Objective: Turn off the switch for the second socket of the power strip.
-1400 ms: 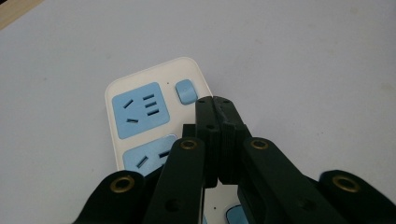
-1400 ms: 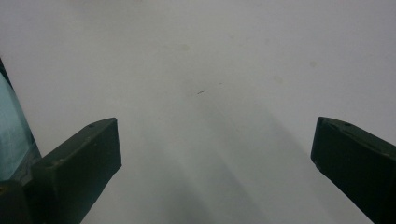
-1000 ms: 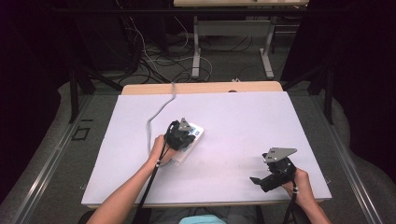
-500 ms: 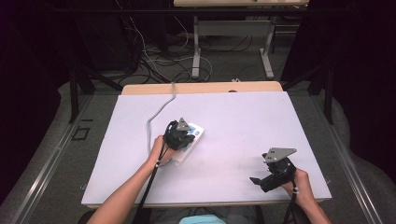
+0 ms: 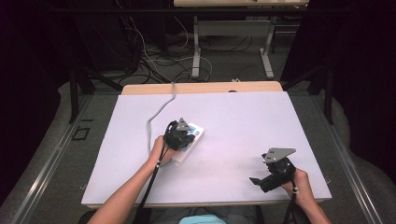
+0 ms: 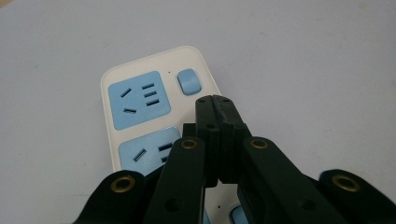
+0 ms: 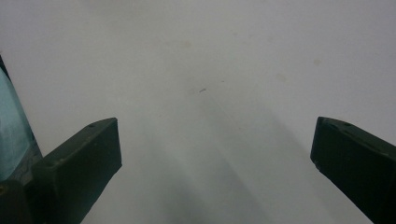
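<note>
Power strip (image 5: 189, 140) and cord (image 5: 156, 116) obstructing table (image 5: 243, 116) at 10 o'clock; remaining surface offering free passage.

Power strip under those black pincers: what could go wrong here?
The left gripper is shut, its tips hovering by the blue switch of the power strip; a push might miss or slide the strip. Its grey cable could snag. The right gripper sits open, too far to steady it.
</note>
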### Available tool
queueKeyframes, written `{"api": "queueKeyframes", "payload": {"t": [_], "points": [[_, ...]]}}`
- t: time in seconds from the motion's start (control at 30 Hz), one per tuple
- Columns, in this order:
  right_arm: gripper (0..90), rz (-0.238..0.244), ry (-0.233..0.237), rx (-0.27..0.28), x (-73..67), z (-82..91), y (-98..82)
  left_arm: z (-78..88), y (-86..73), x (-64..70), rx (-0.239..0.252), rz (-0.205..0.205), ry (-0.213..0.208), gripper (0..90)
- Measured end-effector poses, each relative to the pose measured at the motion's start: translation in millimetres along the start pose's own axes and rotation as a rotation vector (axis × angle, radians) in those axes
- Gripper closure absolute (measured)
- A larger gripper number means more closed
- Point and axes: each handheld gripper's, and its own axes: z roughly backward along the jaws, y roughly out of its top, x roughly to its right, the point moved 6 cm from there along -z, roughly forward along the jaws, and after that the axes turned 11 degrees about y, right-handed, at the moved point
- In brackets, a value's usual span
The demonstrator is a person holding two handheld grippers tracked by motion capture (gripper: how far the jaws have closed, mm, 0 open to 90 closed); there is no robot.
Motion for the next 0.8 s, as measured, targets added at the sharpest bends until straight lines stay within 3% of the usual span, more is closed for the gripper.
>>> {"api": "queueKeyframes", "payload": {"t": [0.8], "points": [[1.1,0.003,-0.002,0.003,-0.4,-0.9,0.1,-0.3,-0.7,0.5,0.002,0.013,0.004,90.0]]}}
